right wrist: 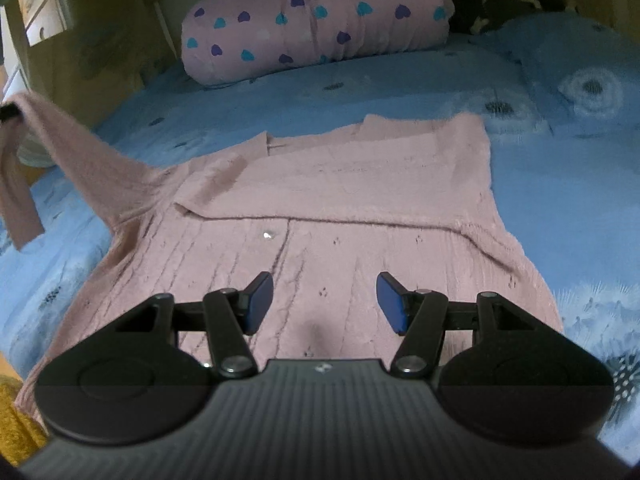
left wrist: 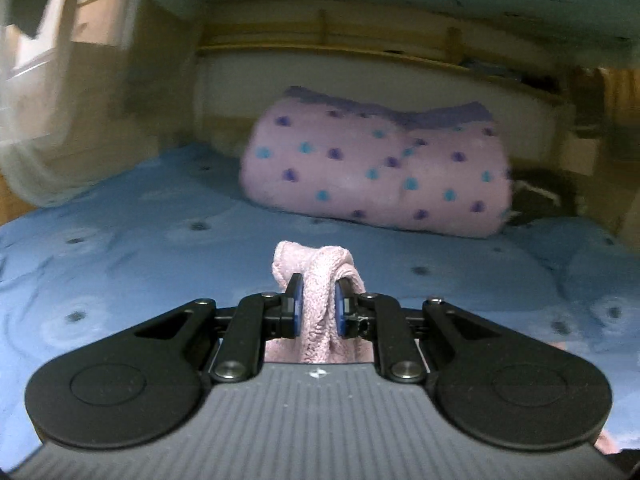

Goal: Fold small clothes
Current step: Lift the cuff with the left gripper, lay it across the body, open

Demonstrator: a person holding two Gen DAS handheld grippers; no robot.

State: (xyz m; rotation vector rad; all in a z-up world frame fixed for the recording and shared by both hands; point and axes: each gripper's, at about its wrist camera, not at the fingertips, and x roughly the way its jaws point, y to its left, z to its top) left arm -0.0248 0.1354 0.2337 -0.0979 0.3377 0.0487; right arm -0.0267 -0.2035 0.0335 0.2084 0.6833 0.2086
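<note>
A pink knit sweater (right wrist: 320, 208) lies flat on the blue bed, its right sleeve folded across the chest. Its left sleeve (right wrist: 76, 152) is lifted off the bed toward the upper left, with the cuff hanging down. My left gripper (left wrist: 318, 300) is shut on that pink sleeve (left wrist: 320, 276), bunched between the blue pads and raised above the bed. My right gripper (right wrist: 325, 302) hovers open over the sweater's lower body, with nothing between its fingers.
A blue flowered bedsheet (right wrist: 560, 184) covers the bed. A rolled pink blanket with hearts (right wrist: 316, 20) lies at the headboard, with a dark item (right wrist: 500, 0) beside it. A blue pillow (right wrist: 580, 80) sits at the right. A yellow cloth (right wrist: 16, 420) shows at the lower left.
</note>
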